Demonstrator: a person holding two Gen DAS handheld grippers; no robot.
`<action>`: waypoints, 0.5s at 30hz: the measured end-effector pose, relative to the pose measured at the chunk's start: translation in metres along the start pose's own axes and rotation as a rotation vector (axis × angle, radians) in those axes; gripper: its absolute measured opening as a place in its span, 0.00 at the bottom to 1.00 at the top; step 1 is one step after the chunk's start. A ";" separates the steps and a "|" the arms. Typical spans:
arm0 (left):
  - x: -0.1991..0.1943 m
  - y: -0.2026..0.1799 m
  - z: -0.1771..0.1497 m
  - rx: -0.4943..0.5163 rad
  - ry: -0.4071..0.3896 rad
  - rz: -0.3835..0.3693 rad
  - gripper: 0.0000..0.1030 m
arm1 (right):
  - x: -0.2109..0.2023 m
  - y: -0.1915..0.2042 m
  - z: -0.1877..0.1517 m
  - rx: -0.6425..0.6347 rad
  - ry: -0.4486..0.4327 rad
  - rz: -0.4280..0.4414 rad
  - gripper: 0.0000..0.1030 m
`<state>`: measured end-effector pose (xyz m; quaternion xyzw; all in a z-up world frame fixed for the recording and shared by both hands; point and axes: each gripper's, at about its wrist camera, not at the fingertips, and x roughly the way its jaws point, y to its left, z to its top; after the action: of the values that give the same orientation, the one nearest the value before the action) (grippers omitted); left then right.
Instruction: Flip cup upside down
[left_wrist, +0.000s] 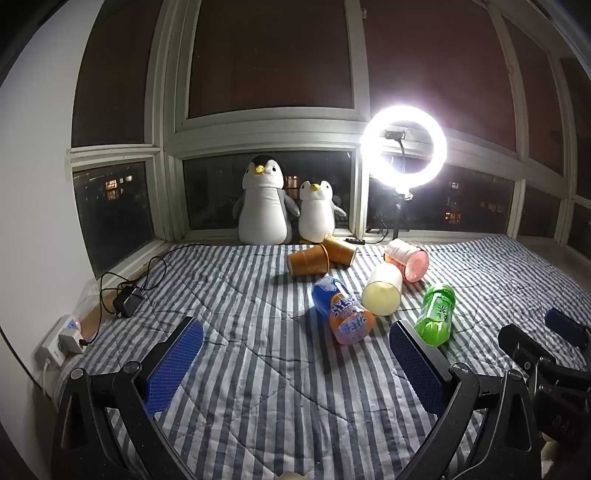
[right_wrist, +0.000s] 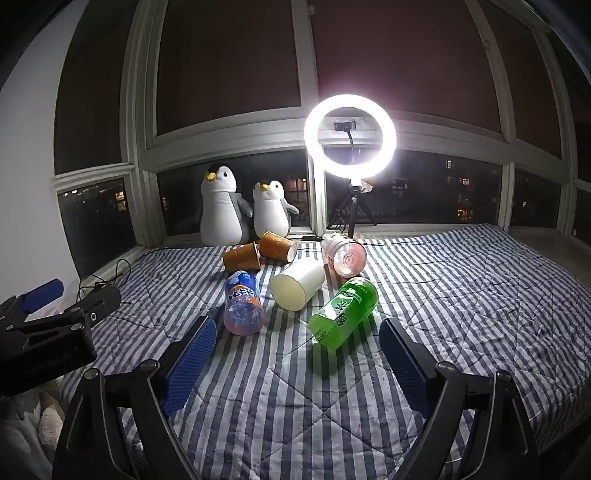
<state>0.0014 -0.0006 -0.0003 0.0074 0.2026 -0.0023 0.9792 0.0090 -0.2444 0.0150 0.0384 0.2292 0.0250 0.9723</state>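
Observation:
Several cups lie on their sides on the striped blanket (left_wrist: 258, 369). A white cup (left_wrist: 382, 291) (right_wrist: 297, 282) lies in the middle. Two brown paper cups (left_wrist: 308, 260) (right_wrist: 242, 256) lie behind it near the penguins. A blue-orange cup (left_wrist: 345, 310) (right_wrist: 243, 302), a green cup (left_wrist: 436, 314) (right_wrist: 341, 312) and a pink cup (left_wrist: 406, 258) (right_wrist: 343, 254) lie around it. My left gripper (left_wrist: 295, 339) is open and empty, short of the cups. My right gripper (right_wrist: 297, 339) is open and empty, just before the blue-orange and green cups.
Two plush penguins (left_wrist: 264, 201) (right_wrist: 271, 212) stand at the window. A lit ring light (left_wrist: 404, 144) (right_wrist: 351, 134) on a tripod stands behind the cups. A power strip (left_wrist: 61, 341) and adapter with cables (left_wrist: 127, 299) lie at the left edge.

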 end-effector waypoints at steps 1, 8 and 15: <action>0.000 0.000 0.000 0.000 0.000 0.000 0.99 | -0.001 0.000 0.000 -0.001 -0.010 0.007 0.85; 0.000 0.000 0.000 -0.001 -0.003 0.001 0.99 | -0.001 0.001 0.002 -0.004 0.000 0.004 0.85; -0.001 0.001 -0.001 -0.001 -0.004 0.002 0.99 | -0.005 -0.002 0.006 -0.005 -0.012 -0.003 0.85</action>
<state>0.0000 0.0001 -0.0010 0.0069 0.2006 -0.0014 0.9796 0.0070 -0.2469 0.0221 0.0360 0.2233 0.0238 0.9738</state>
